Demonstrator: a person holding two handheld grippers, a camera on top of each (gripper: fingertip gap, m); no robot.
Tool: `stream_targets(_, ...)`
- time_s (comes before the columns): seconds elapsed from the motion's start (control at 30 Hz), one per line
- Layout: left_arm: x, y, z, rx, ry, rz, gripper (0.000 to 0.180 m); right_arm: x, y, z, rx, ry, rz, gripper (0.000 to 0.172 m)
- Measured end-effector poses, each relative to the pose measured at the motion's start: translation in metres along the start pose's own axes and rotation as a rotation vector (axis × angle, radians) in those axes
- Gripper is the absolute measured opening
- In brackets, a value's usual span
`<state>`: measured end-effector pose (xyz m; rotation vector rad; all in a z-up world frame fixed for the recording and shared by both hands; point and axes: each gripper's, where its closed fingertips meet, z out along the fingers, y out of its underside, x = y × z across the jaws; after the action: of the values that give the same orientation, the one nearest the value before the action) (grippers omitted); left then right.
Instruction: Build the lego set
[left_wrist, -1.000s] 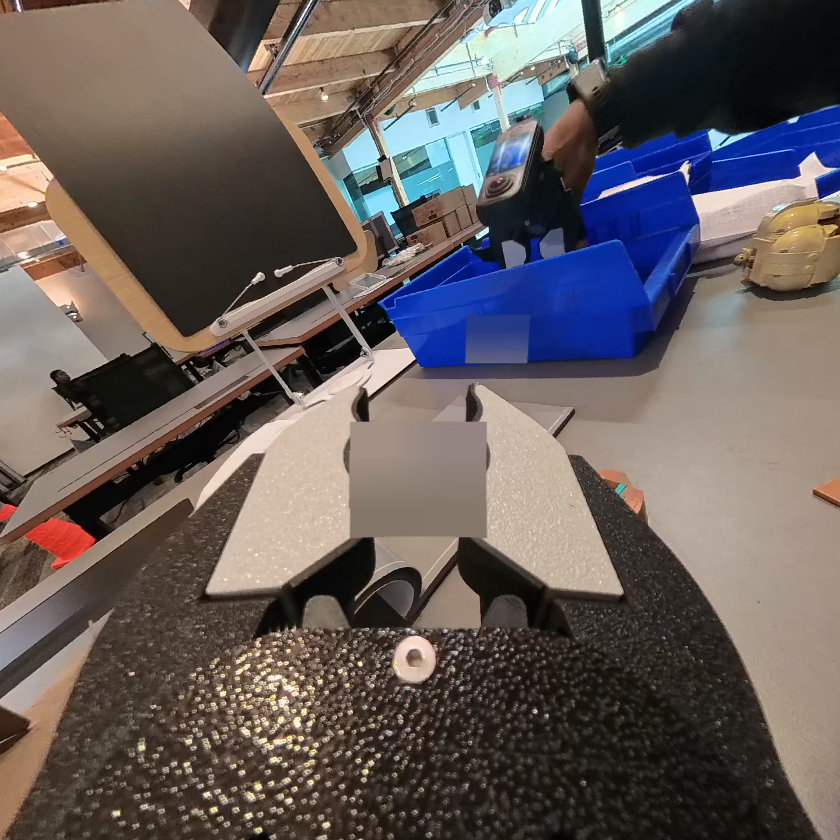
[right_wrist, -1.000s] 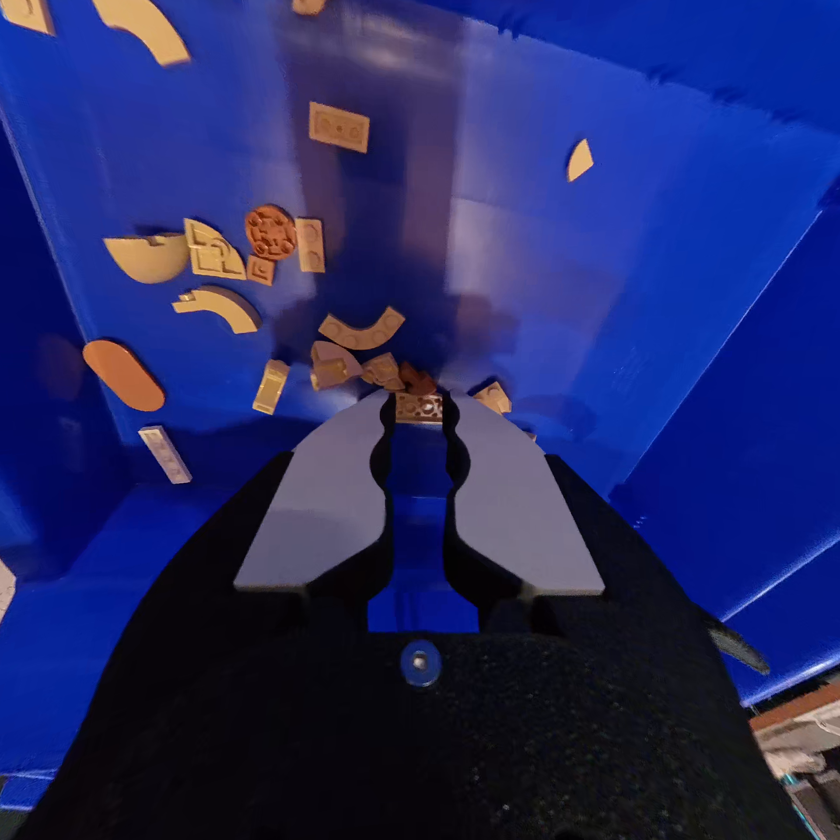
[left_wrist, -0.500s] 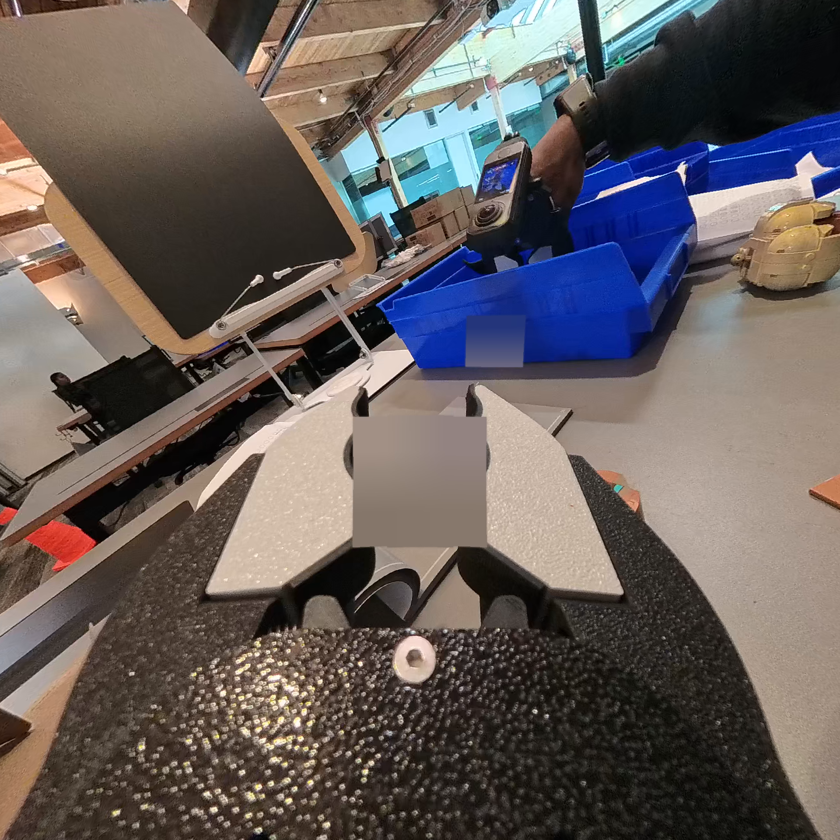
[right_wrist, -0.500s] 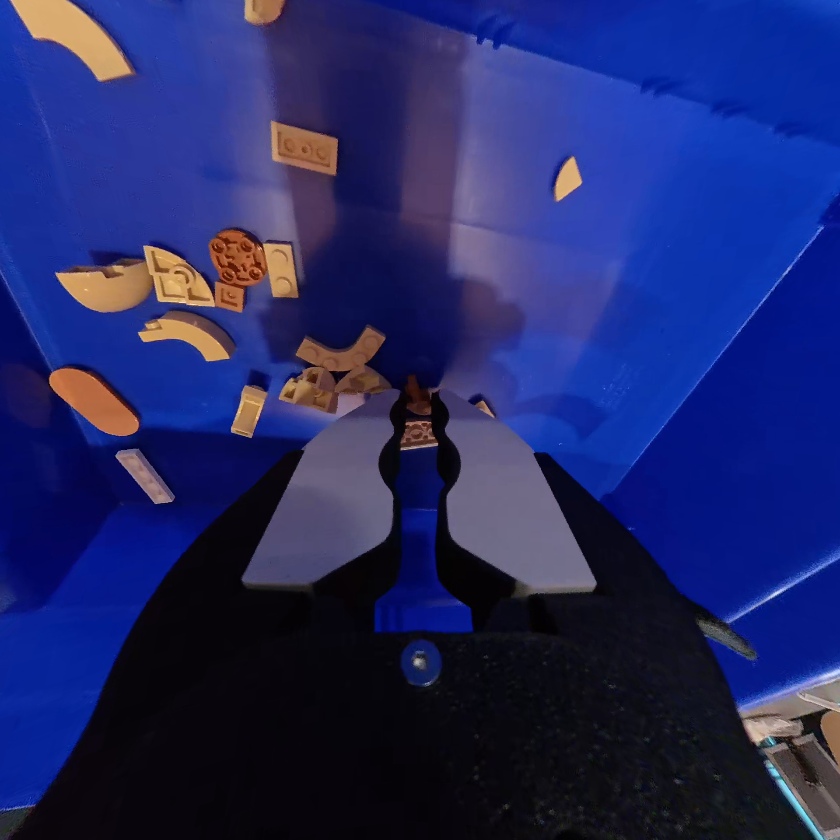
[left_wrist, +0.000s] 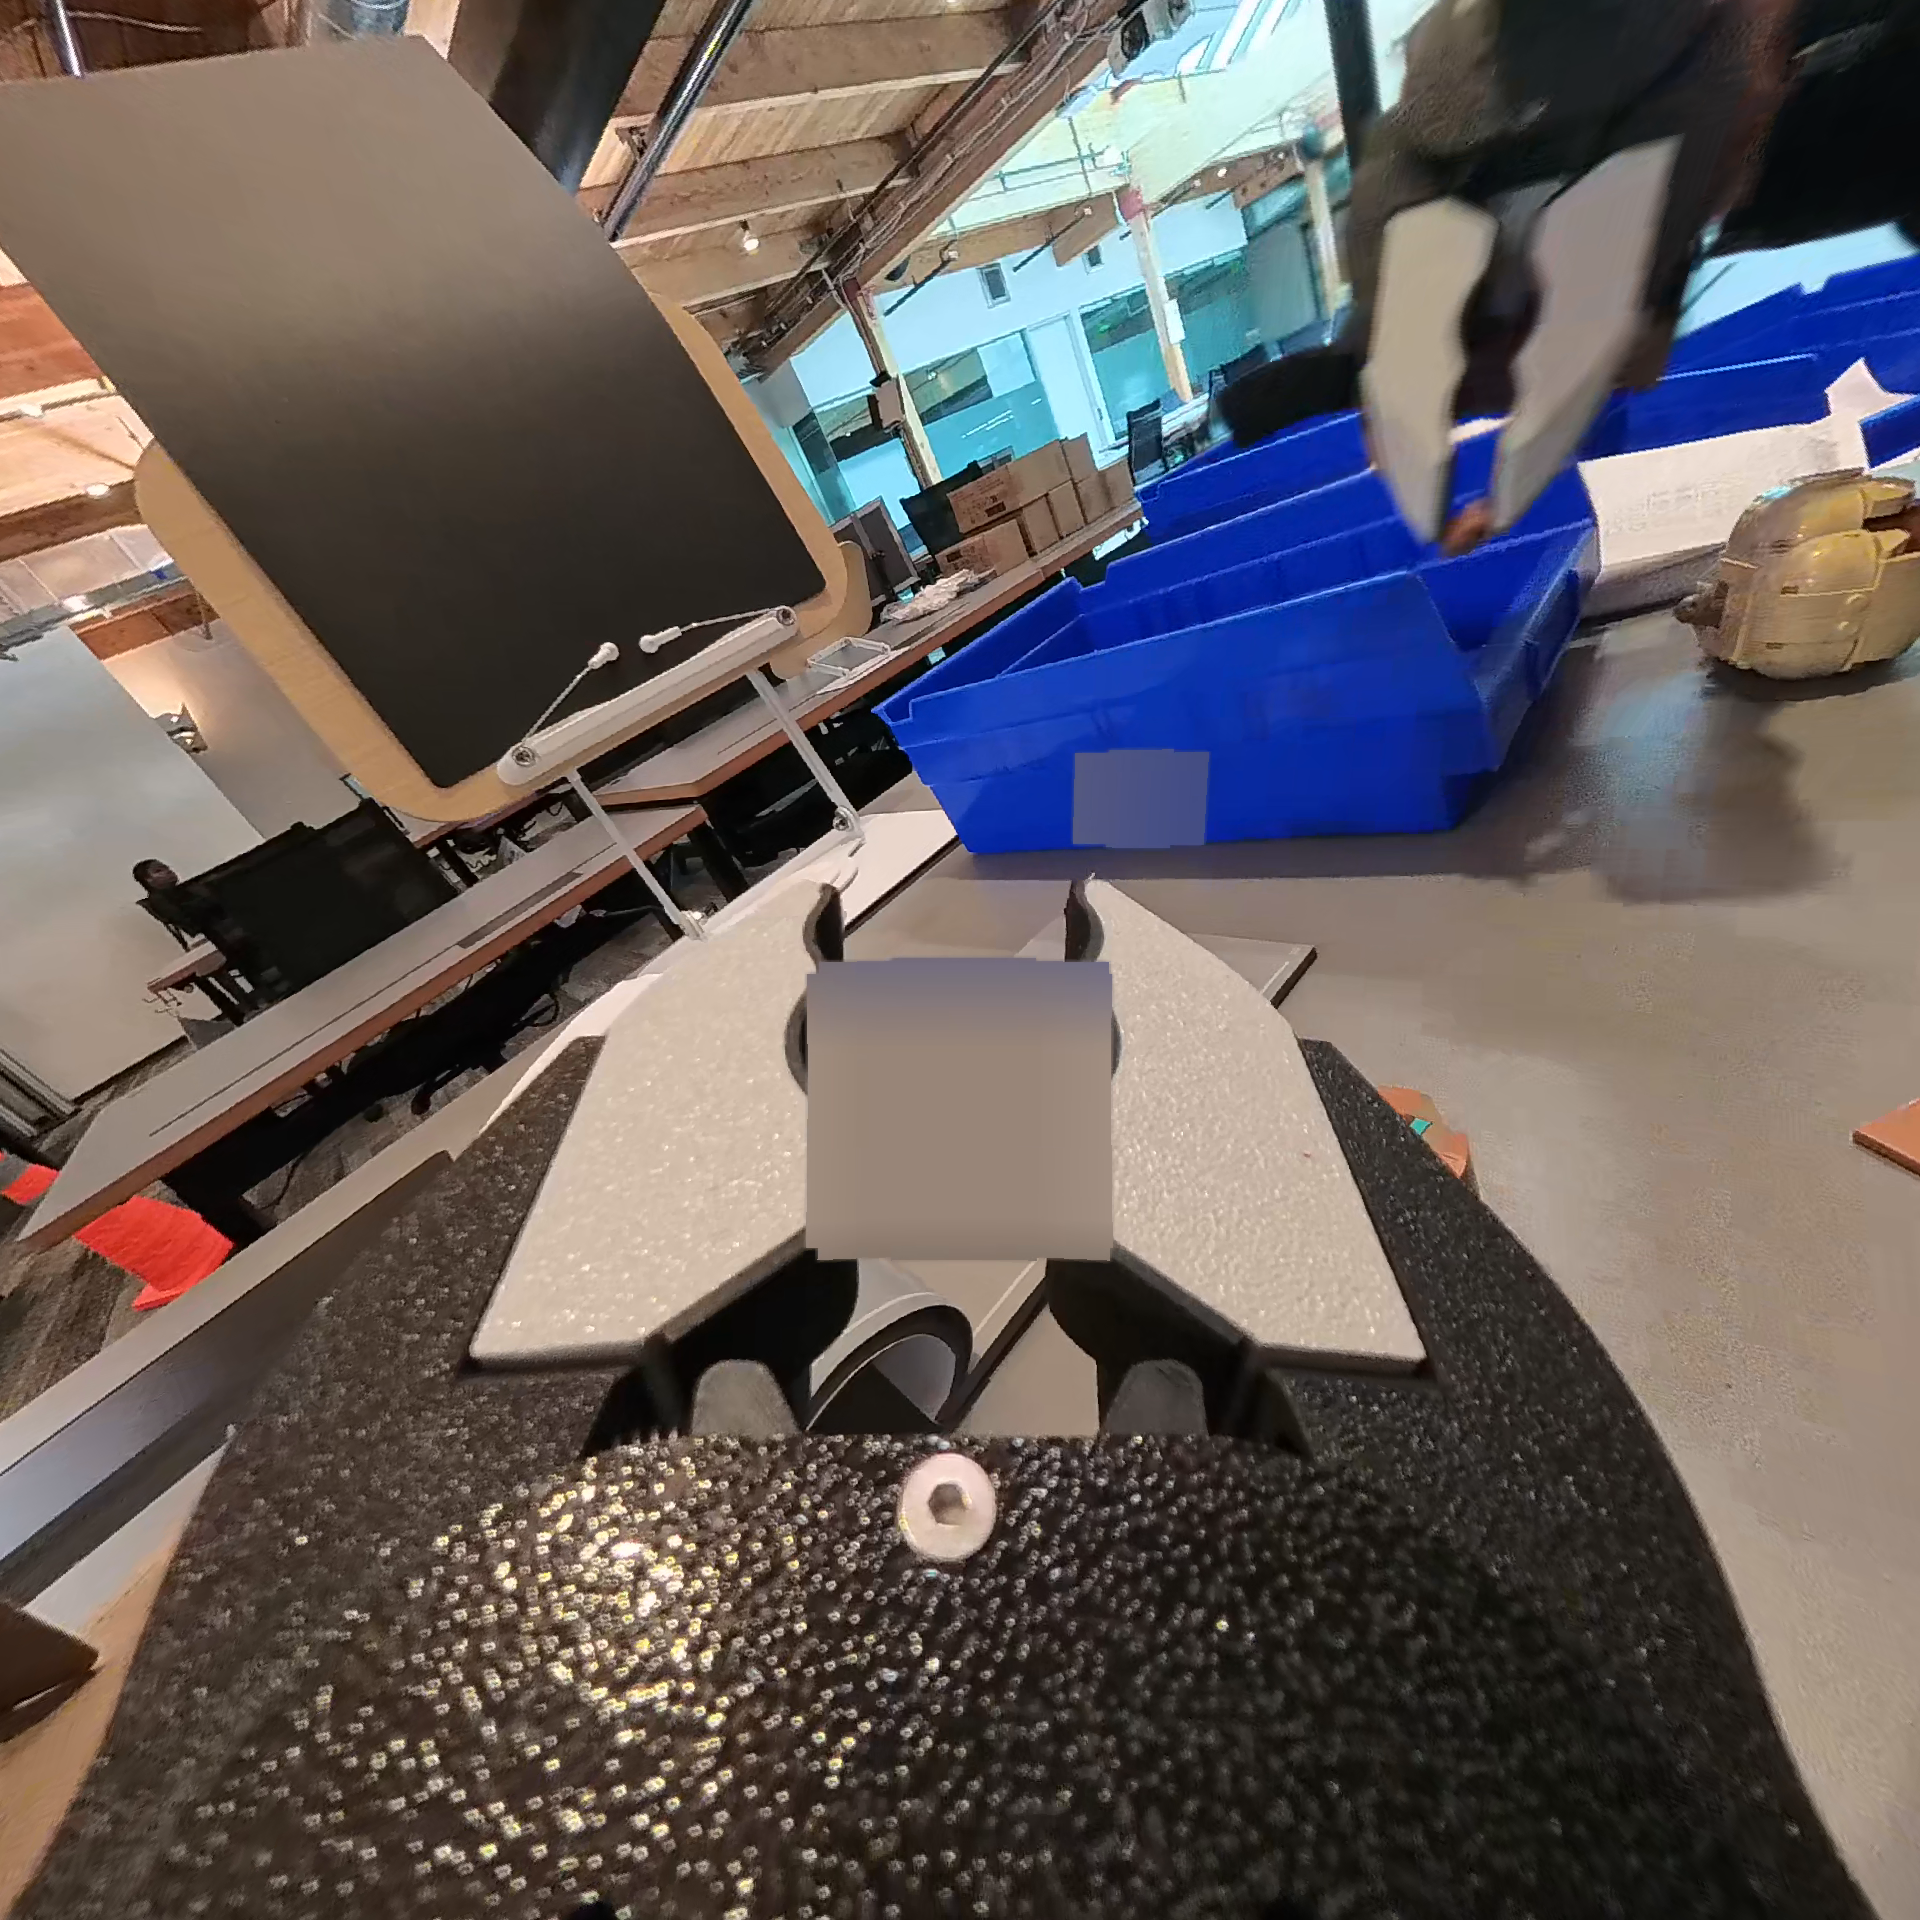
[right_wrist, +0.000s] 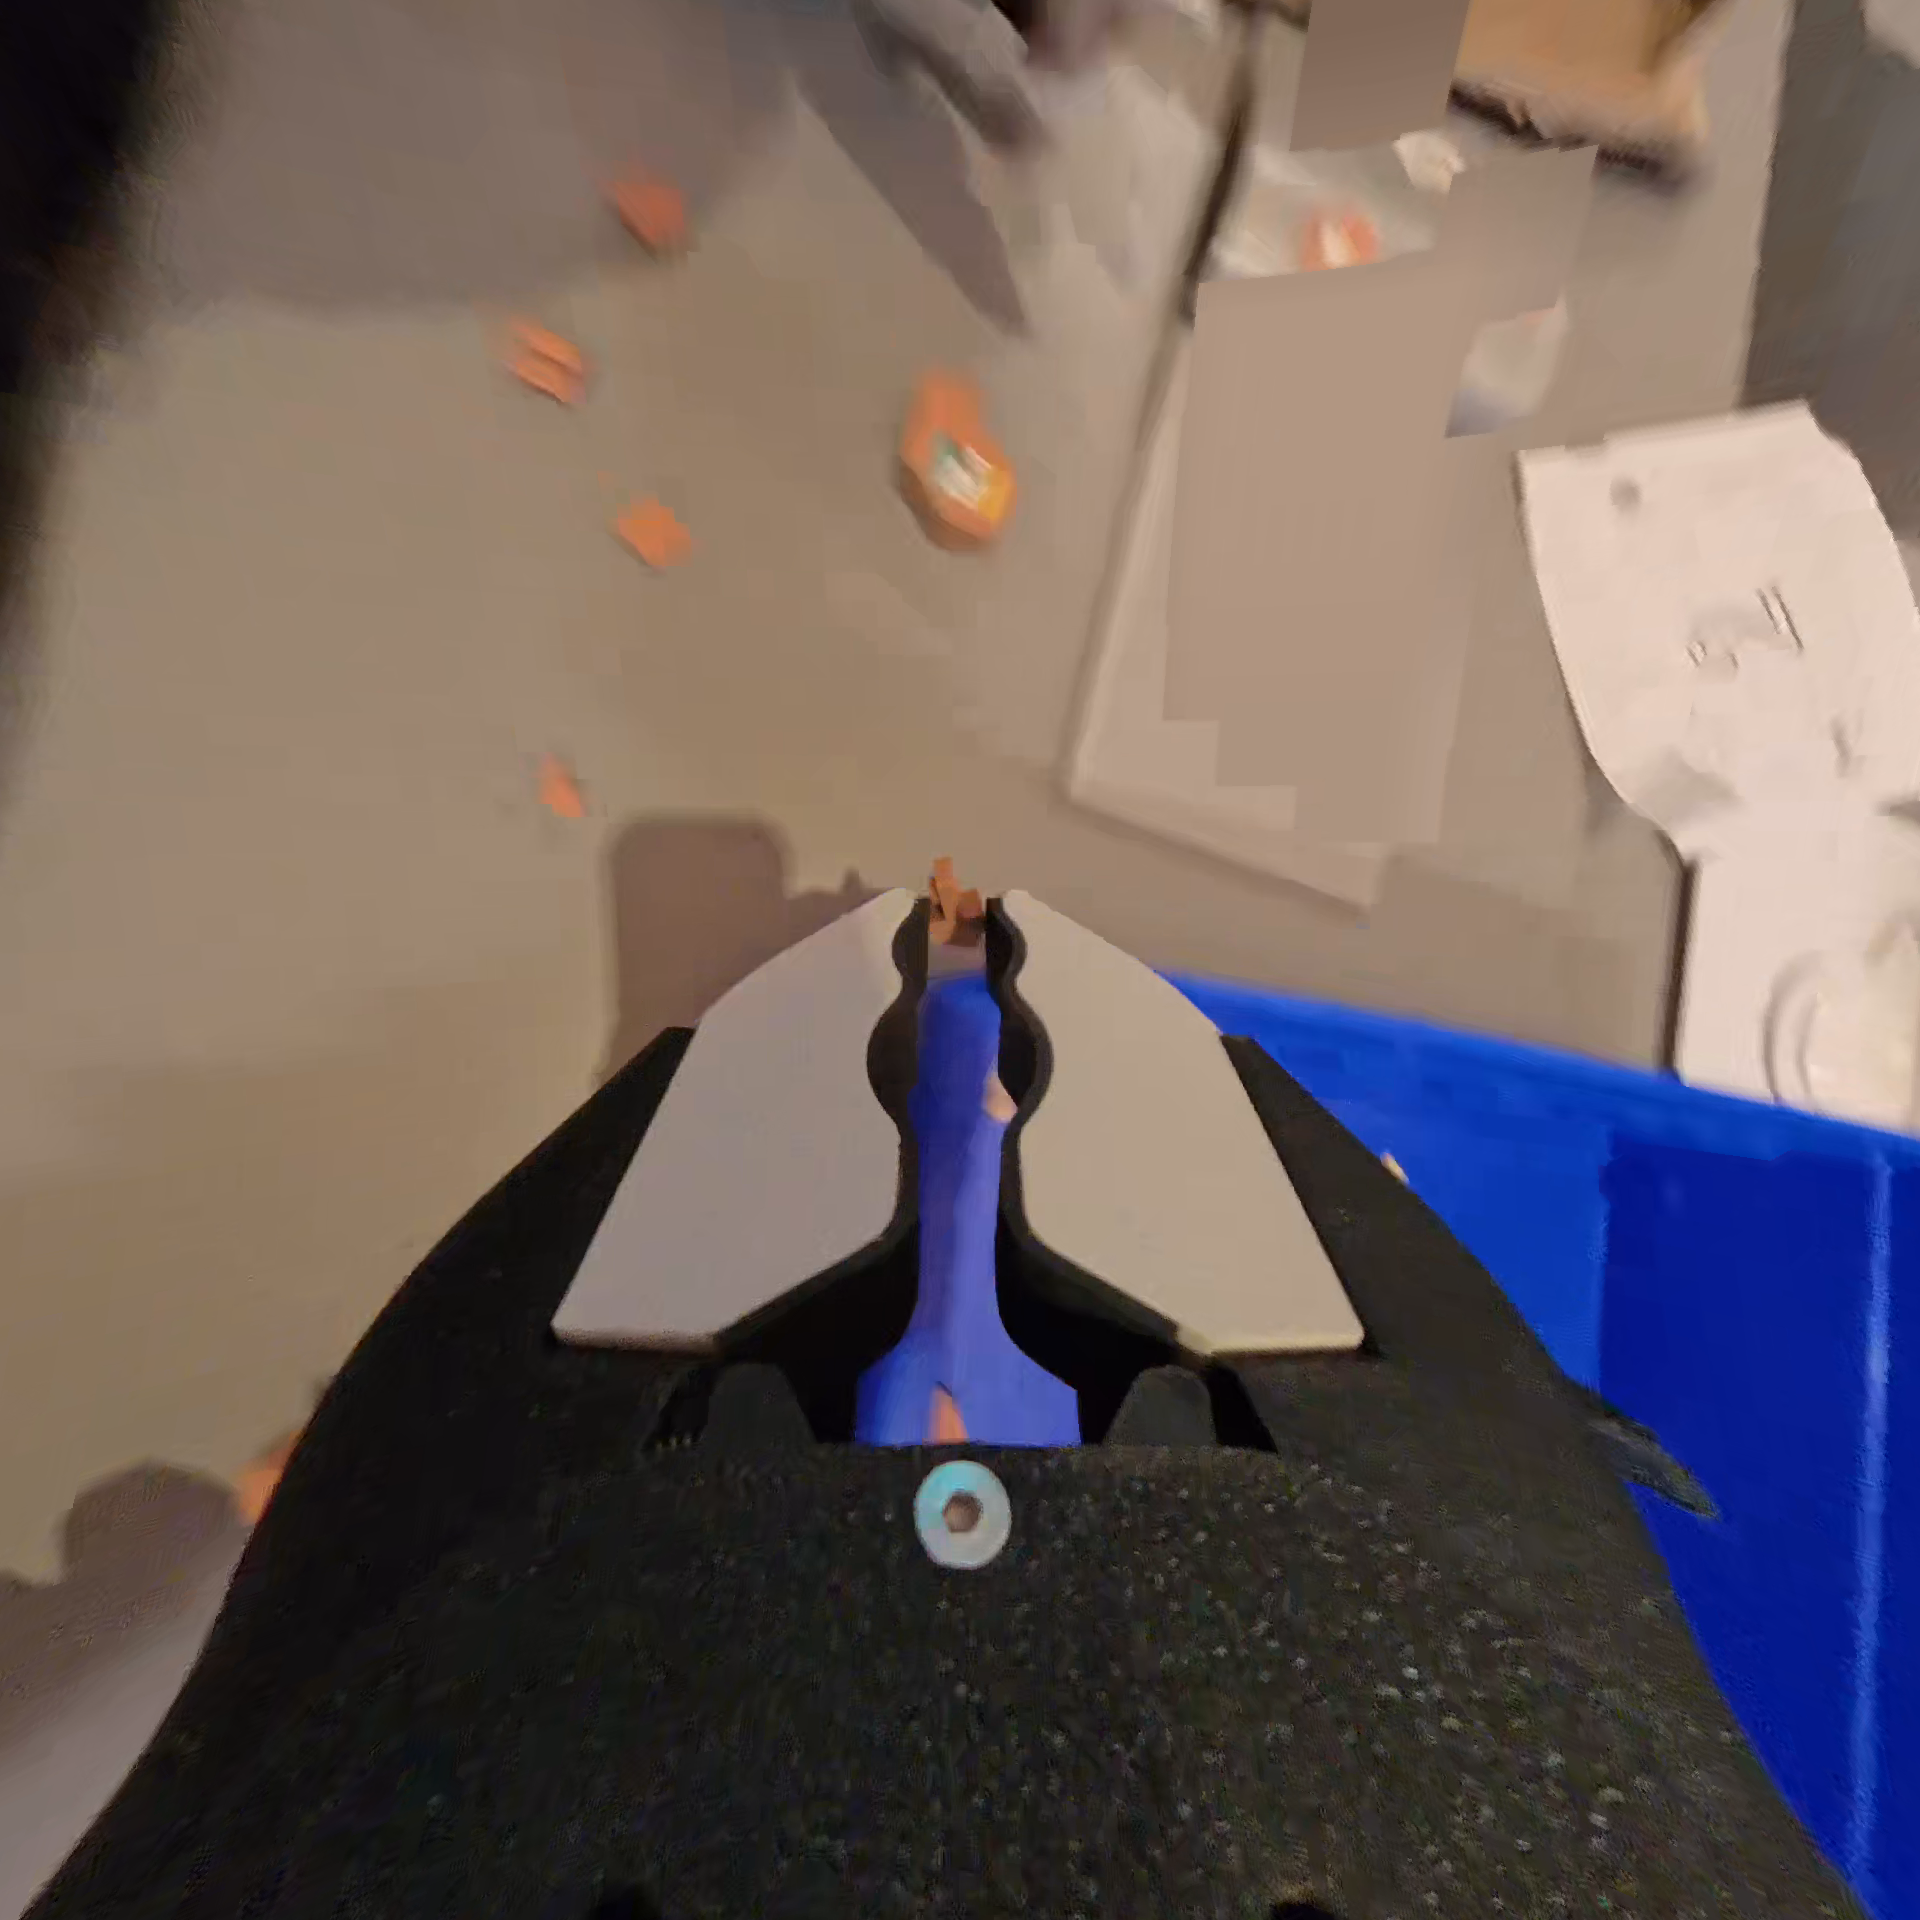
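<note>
Brick piece (right_wrist: 951, 902), small and orange-brown — pinched at the tips of the right gripper (right_wrist: 953, 914), jaws nearly closed on it, carried above the near rim of the blue bin (right_wrist: 1714, 1299) with grey tabletop (right_wrist: 312, 727) ahead. Left gripper (left_wrist: 953, 914): jaws parted wide; a blurred patch hides the gap, so a hold cannot be told. Around, right view: loose orange pieces (right_wrist: 649, 532) at 11 o'clock, a larger orange block (right_wrist: 954, 476) at 12, white paper (right_wrist: 1714, 644) at 2. Tan model (left_wrist: 1813, 577) beside the bins.
</note>
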<state>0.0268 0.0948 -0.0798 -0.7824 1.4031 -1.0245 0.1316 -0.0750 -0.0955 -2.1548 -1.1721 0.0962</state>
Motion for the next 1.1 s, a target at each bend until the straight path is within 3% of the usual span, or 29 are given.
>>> stream_targets(0.1, 0.002, 0.001, 0.001, -0.003, 0.006, 0.001, 0.04, -0.054, -0.028, 0.026, -0.017, -0.061, -0.065, 0.01)
stream_targets(0.23, 0.005, 0.001, 0.002, -0.005, 0.012, 0.012, 0.04, -0.111, -0.032, 0.071, -0.129, -0.169, -0.135, 0.01)
stream_targets(0.33, 0.004, 0.001, 0.002, -0.007, 0.009, 0.021, 0.04, -0.128, -0.03, 0.092, -0.157, -0.213, -0.118, 0.01)
stream_targets(0.73, 0.002, 0.003, 0.001, -0.011, 0.004, 0.013, 0.041, -0.128, -0.02, 0.112, -0.152, -0.207, 0.018, 0.01)
stream_targets(1.1, 0.0, 0.008, 0.002, -0.019, 0.003, -0.005, 0.04, -0.118, -0.037, 0.106, 0.027, -0.125, 0.135, 0.011)
